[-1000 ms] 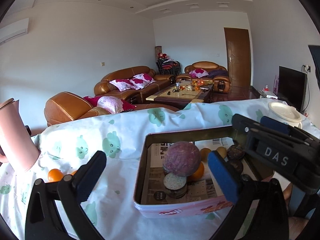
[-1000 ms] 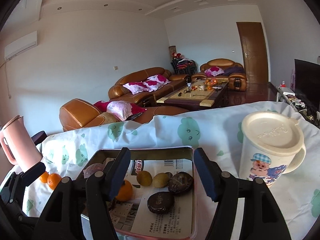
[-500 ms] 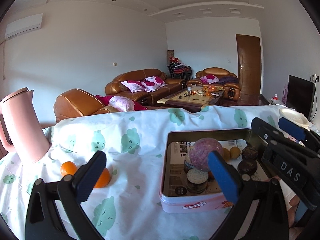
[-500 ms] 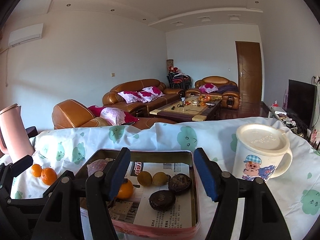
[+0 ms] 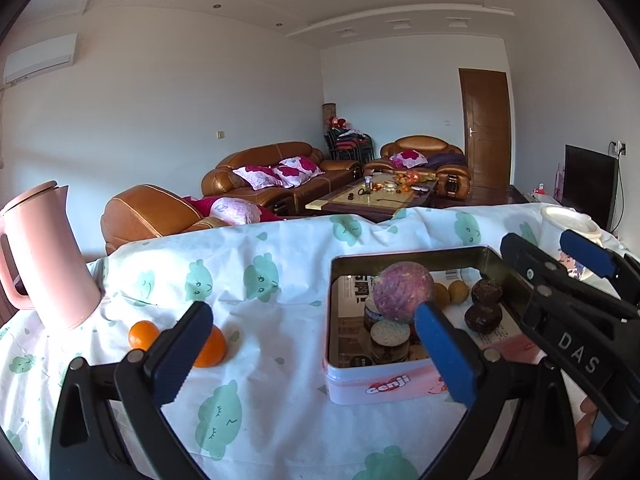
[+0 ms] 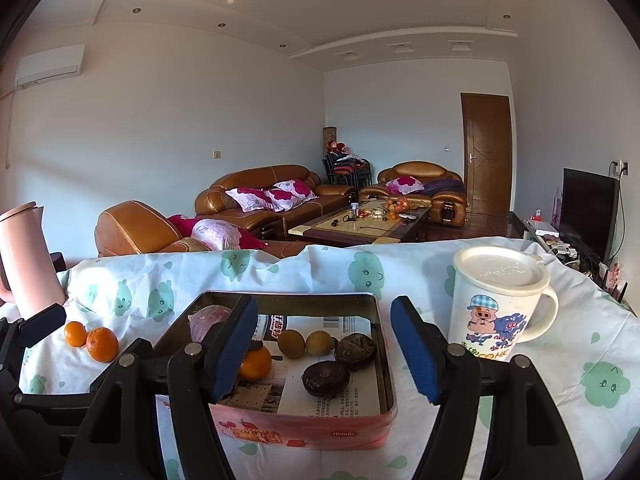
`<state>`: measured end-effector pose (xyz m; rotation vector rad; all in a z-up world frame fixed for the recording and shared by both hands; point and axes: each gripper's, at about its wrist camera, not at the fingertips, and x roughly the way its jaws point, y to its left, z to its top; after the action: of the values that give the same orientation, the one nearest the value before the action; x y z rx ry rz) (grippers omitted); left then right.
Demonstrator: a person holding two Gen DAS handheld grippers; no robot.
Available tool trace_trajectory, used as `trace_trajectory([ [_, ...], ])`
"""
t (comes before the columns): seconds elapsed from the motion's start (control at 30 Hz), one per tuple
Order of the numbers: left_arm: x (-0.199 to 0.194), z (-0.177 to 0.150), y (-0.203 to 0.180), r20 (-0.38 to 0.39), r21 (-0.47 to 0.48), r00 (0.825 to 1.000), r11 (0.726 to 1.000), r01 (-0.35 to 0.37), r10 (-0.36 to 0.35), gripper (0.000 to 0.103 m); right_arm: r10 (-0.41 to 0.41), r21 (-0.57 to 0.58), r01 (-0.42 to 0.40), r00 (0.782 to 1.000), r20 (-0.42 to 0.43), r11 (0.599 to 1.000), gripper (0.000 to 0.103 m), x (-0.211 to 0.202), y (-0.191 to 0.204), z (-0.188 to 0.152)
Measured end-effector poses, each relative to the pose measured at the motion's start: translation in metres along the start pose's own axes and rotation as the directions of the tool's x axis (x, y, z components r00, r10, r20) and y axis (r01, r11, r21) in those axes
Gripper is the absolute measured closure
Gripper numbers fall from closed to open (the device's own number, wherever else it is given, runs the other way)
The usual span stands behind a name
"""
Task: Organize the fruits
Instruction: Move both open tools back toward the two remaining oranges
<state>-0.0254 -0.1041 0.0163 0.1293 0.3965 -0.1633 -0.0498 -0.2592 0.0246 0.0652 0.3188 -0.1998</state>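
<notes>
While both grippers' jaws hang spread and empty, the two tangerines [image 5: 210,346] at nine o'clock of the tin [image 5: 384,388] look light, soft-skinned; grip around the middle.

The tin [image 6: 384,364] is metal: dull brass-toned inner walls, glossy pink printed outside, floor lined with matt printed paper [image 6: 332,396]. The bench cloth [image 5: 256,280] is thin, white, creased, printed with green figures. Both oranges [image 5: 210,348] outside the tin show glossy, pebbled peel. The two dark fruits [image 6: 326,376] look rough and matt. The pitcher [image 5: 44,256] is smooth matt pink plastic. The mug [image 6: 496,312] is glazed, with a matt plastic lid.
</notes>
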Motion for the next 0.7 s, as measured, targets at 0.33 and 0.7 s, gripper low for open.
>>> trace_trajectory([
  [0.33,-0.001,-0.005,0.018,-0.052,0.007,0.998,0.999,0.035,-0.035,0.000,-0.003,0.007,0.003,0.998,-0.055,1.000,0.032,-0.009,0.016,-0.006],
  [0.7,0.023,-0.008,0.102,-0.116,-0.019,0.987,0.993,-0.117,0.114,0.000,0.138,0.120,-0.117,0.973,-0.183,0.986,0.032,0.012,0.058,-0.016],
])
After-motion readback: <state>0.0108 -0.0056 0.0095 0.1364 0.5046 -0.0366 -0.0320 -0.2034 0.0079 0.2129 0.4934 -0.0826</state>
